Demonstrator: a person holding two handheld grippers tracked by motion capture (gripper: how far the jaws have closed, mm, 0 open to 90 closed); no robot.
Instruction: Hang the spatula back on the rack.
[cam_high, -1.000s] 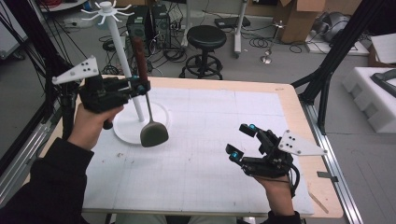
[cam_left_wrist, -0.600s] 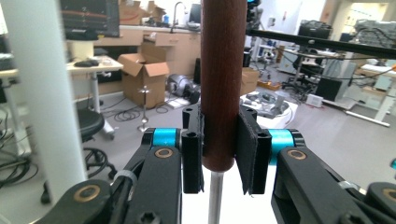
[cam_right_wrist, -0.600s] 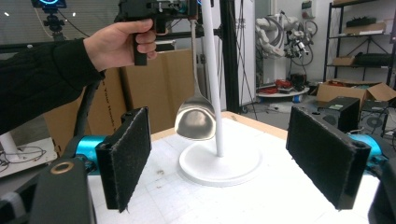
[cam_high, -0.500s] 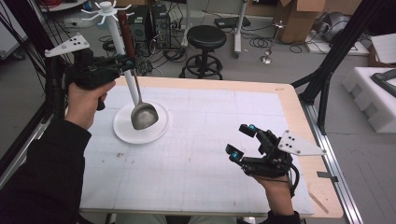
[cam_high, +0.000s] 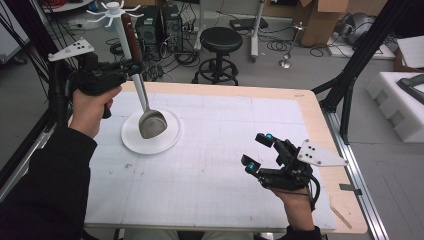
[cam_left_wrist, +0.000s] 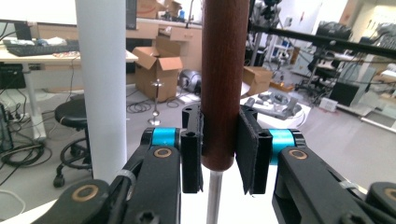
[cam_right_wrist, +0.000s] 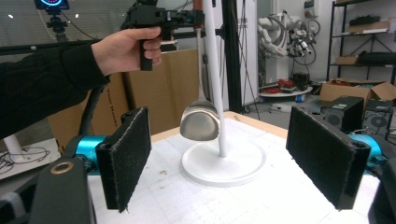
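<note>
Gripping a ladle (cam_high: 145, 95) by its dark wooden handle, the left gripper (cam_high: 131, 66) is held raised above the far left corner of the desk (cam_high: 240, 130). Its fingers (cam_left_wrist: 191, 154) are clamped on the handle's lower end, where the metal shaft begins, and have just been easing slightly apart. The ladle hangs upright, bowl down, over the round white base of a rack (cam_high: 121, 60), just beside the rack's white pole. The hooks at the pole's top are seen above the handle. Near the right front edge, the right gripper (cam_high: 258, 150) is held low over the desk, its fingers (cam_right_wrist: 126, 154) spread wide and holding nothing.
</note>
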